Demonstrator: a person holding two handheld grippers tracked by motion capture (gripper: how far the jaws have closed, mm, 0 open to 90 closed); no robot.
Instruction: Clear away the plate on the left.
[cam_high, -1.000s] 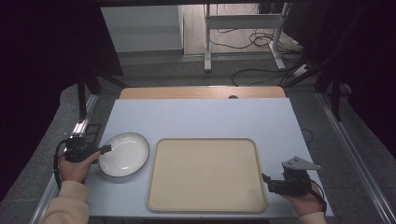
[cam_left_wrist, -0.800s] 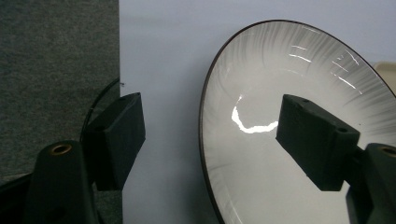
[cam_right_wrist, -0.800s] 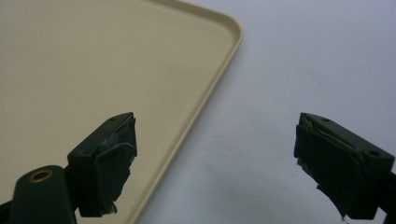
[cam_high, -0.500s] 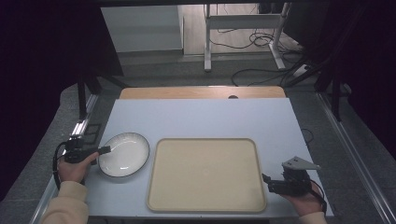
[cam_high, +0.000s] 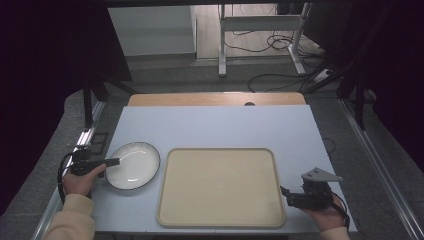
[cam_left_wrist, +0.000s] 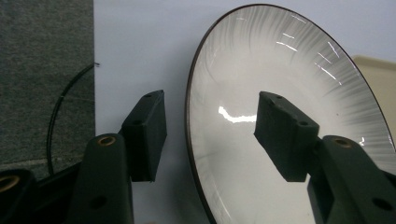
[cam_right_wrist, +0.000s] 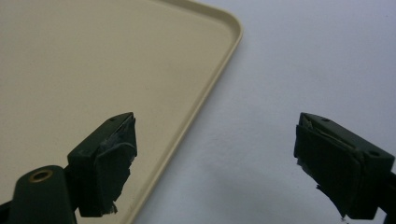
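A white plate (cam_high: 132, 165) with a dark rim lies on the pale blue table, left of a large beige tray (cam_high: 220, 185). My left gripper (cam_high: 114, 162) is open at the plate's left edge. In the left gripper view the gripper (cam_left_wrist: 210, 135) straddles the rim, one jaw over the plate (cam_left_wrist: 280, 60) and the other over the table outside it. My right gripper (cam_high: 286, 194) is open at the tray's near right corner. In the right gripper view the gripper (cam_right_wrist: 219, 158) straddles the tray's (cam_right_wrist: 93, 60) right rim, one jaw over the tray, the other over the table (cam_right_wrist: 303, 56).
The tray is bare. A wooden strip (cam_high: 215, 99) borders the table's far edge. Metal rails (cam_high: 87, 135) run along both sides, with grey floor beyond. Cables and a metal stand's legs (cam_high: 260, 30) lie on the floor far behind the table.
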